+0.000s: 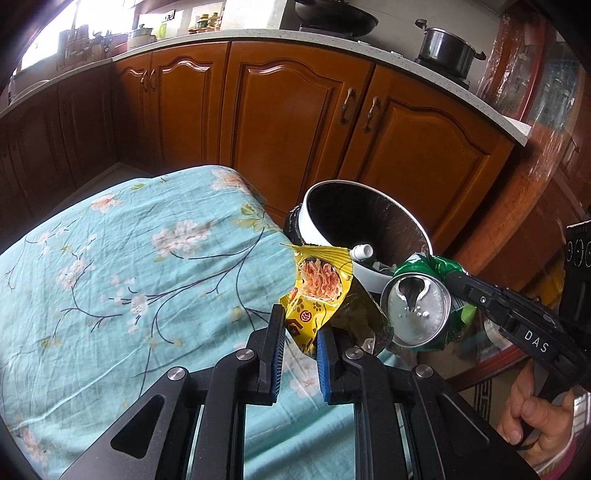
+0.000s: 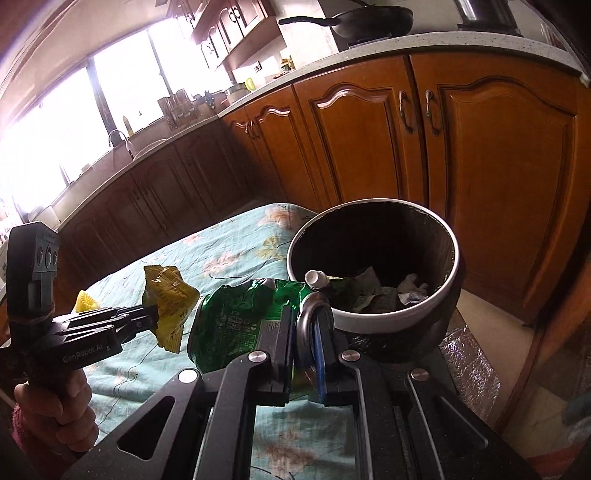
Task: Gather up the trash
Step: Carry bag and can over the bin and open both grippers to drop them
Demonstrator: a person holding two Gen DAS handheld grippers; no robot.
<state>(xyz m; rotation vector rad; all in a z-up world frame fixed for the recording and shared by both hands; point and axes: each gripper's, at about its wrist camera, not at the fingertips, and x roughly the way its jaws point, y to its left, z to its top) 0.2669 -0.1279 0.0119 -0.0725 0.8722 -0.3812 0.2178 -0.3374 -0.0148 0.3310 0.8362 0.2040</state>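
My left gripper (image 1: 300,323) is shut on a crumpled yellow snack wrapper (image 1: 319,291), held up in the air beside the bin; the same wrapper (image 2: 168,308) and left gripper (image 2: 153,314) show at the left of the right wrist view. My right gripper (image 2: 308,323) is shut on the rim of a crushed green can (image 2: 236,321). In the left wrist view that can (image 1: 419,306) shows its silver top, with the right gripper (image 1: 458,282) clamped on it. Both hang just short of the white-rimmed black trash bin (image 2: 402,314), which holds paper scraps and a small white-capped tube (image 2: 316,278).
The bin (image 1: 317,229) stands at the edge of a table draped in a teal floral cloth (image 1: 129,266). Wooden kitchen cabinets (image 1: 288,110) run behind, with a pot (image 1: 447,48) and a wok (image 2: 365,20) on the counter. A person's hand (image 1: 535,413) grips the right tool's handle.
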